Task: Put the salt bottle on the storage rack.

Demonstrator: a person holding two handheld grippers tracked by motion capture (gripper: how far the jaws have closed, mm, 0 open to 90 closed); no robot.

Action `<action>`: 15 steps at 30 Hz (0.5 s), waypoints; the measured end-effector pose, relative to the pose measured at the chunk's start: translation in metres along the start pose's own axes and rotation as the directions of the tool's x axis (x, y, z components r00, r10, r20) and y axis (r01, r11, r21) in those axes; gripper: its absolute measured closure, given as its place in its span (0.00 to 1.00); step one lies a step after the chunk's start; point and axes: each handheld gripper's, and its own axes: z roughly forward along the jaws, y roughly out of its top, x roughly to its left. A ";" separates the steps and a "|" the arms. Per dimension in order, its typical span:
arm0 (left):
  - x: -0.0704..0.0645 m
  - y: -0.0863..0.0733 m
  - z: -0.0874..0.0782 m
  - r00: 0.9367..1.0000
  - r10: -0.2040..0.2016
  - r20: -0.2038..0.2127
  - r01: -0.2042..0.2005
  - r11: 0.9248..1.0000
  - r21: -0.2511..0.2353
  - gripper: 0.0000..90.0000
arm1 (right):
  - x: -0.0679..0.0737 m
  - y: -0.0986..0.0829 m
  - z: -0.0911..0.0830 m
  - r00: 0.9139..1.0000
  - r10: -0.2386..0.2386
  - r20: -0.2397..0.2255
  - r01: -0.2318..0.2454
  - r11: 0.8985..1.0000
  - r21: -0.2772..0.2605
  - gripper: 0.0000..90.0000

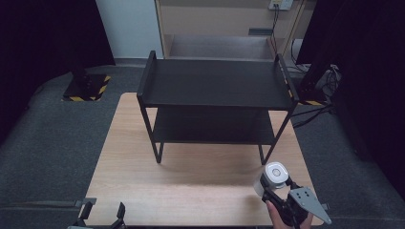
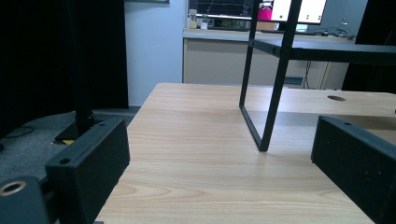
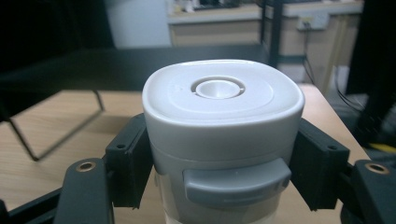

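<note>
Two grippers in play, but just one is loaded: the right gripper (image 1: 276, 188), lower right of the high view, is clamped on a white-lidded container (image 1: 274, 177), jaws pressing its sides just under the lid. Container stands upright, long axis vertical, lid up, grey flip tab facing back toward the hand (image 1: 277, 214). It sits right at the near right corner of the table (image 1: 143, 191); can't tell whether its base touches the wood.

Key relation: the black two-tier shelf (image 1: 215, 83) lies ahead and slightly left of the container, mid-frame, its near right leg just above the lid in the high view. Right hand is far nearer to it than the left. Prob. next move is forward and up onto a tier, keeping the container vertical.

Right hand comes in low from the bottom edge, gripper pointing fwd.

Left gripper (image 1: 102, 214), bottom left, spread wide, holding nothing, parked at the table's near edge.
</note>
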 end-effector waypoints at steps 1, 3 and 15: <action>0.000 0.000 0.000 1.000 0.000 0.003 0.000 1.000 0.000 0.04 | 0.002 0.006 0.000 1.000 -0.005 -0.016 0.005 1.000 -0.010 0.34; 0.000 0.000 -0.001 1.000 -0.002 0.007 0.002 1.000 -0.002 0.04 | 0.005 0.019 0.003 0.999 -0.008 -0.045 0.006 1.000 -0.026 0.34; 0.001 0.000 -0.004 1.000 -0.024 0.017 0.025 1.000 -0.020 0.04 | 0.022 0.086 0.045 0.995 -0.061 -0.074 0.059 0.998 -0.037 0.34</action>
